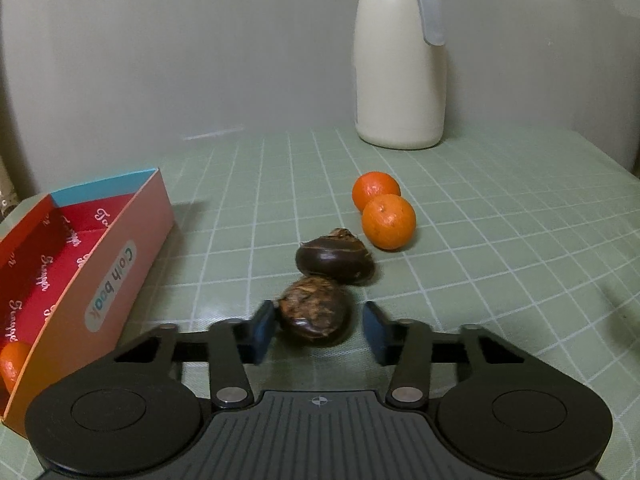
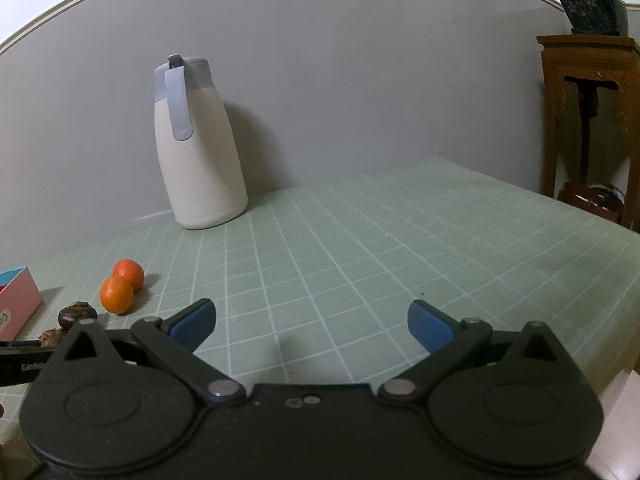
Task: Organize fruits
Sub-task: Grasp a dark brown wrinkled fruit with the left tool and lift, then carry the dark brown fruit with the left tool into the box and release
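L gripper straddles near chestnut: left pad touching, right pad just clear, no pinch. 2nd chestnut just beyond, two oranges farther right. Box left, one orange inside. R gripper spread wide over bare mat.

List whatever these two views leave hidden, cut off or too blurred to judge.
- Box contents: left wrist view, its near wall hides all but a sliver of one orange.
- Nearest water chestnut: right pad contact unclear; left pad touches.
- Same chestnut, right wrist view: mostly hidden behind the right gripper.
- Flask top: cropped, left wrist view.
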A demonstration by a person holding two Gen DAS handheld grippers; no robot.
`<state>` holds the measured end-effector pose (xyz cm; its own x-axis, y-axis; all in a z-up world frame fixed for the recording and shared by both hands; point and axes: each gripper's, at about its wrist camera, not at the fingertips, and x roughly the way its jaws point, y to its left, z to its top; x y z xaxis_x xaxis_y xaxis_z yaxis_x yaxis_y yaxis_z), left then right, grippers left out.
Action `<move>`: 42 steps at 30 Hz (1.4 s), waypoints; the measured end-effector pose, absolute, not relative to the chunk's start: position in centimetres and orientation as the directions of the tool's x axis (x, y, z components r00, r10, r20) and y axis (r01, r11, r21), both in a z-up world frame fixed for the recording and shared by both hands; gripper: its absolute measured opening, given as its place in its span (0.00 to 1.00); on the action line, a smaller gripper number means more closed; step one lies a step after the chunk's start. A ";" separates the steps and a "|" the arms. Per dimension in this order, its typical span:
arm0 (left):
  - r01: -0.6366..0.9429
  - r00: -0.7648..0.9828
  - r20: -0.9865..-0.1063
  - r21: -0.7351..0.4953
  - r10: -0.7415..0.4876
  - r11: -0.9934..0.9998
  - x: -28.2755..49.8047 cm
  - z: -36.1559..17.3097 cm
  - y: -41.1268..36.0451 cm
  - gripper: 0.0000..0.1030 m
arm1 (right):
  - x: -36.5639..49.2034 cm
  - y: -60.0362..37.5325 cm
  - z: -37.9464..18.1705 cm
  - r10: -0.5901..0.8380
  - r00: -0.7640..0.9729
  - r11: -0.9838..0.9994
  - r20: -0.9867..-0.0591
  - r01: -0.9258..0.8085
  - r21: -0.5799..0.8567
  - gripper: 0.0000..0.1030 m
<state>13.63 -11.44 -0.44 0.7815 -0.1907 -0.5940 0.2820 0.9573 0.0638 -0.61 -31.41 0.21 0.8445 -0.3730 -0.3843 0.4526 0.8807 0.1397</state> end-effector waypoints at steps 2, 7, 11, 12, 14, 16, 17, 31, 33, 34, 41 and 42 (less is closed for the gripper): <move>0.283 0.783 -0.592 0.064 -0.192 0.957 13.6 -0.5 -11.4 0.40 | -0.7 -31.5 0.2 -0.371 0.847 0.882 -0.381 0.450 0.142 1.00; 0.282 0.789 -0.583 0.061 -0.195 0.958 13.4 -0.5 -11.1 0.40 | -0.8 -31.6 0.3 -0.366 0.848 0.883 -0.382 0.446 0.144 1.00; 0.280 0.807 -0.559 0.076 -0.192 0.957 12.7 -0.3 -11.1 0.40 | -0.7 -31.6 0.3 -0.366 0.850 0.883 -0.378 0.446 0.148 1.00; 0.281 0.811 -0.553 0.081 -0.191 0.956 12.5 -0.2 -11.2 0.40 | -0.7 -31.5 0.3 -0.366 0.851 0.883 -0.378 0.445 0.148 1.00; 0.284 0.817 -0.542 0.083 -0.196 0.955 12.3 0.0 -11.2 0.40 | -0.6 -31.4 0.2 -0.364 0.851 0.884 -0.379 0.443 0.148 1.00; 0.285 0.825 -0.529 0.091 -0.196 0.954 12.0 0.2 -11.1 0.40 | -0.7 -31.3 0.3 -0.363 0.852 0.885 -0.378 0.442 0.146 1.00; 0.287 0.831 -0.520 0.096 -0.198 0.953 11.8 0.3 -11.0 0.40 | -0.7 -31.2 0.3 -0.362 0.853 0.886 -0.377 0.440 0.145 1.00; 0.235 0.899 -0.406 0.132 -0.164 0.963 10.0 2.0 -8.7 0.40 | 0.5 -29.4 0.4 -0.335 0.863 0.904 -0.378 0.407 0.128 1.00; 0.207 0.912 -0.385 0.134 -0.141 0.969 9.8 2.4 -7.9 0.40 | 0.7 -28.9 0.5 -0.327 0.867 0.909 -0.376 0.398 0.128 1.00; 0.189 0.919 -0.372 0.136 -0.127 0.972 9.6 2.6 -7.5 0.40 | 0.8 -28.7 0.5 -0.321 0.870 0.911 -0.375 0.391 0.127 1.00; 0.073 0.943 -0.332 0.144 -0.021 0.987 9.6 3.4 -3.9 0.40 | 2.3 -26.0 0.7 -0.265 0.889 0.936 -0.373 0.330 0.122 1.00; 0.054 0.944 -0.331 0.143 -0.003 0.988 9.7 3.5 -3.3 0.40 | 2.5 -25.6 0.7 -0.256 0.892 0.940 -0.373 0.320 0.121 1.00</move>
<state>9.69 -3.27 3.49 0.9438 -0.0034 -0.3305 0.0536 0.9883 0.1430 2.54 -25.58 0.67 0.8919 -0.2561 -0.3727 0.3202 0.9396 0.1205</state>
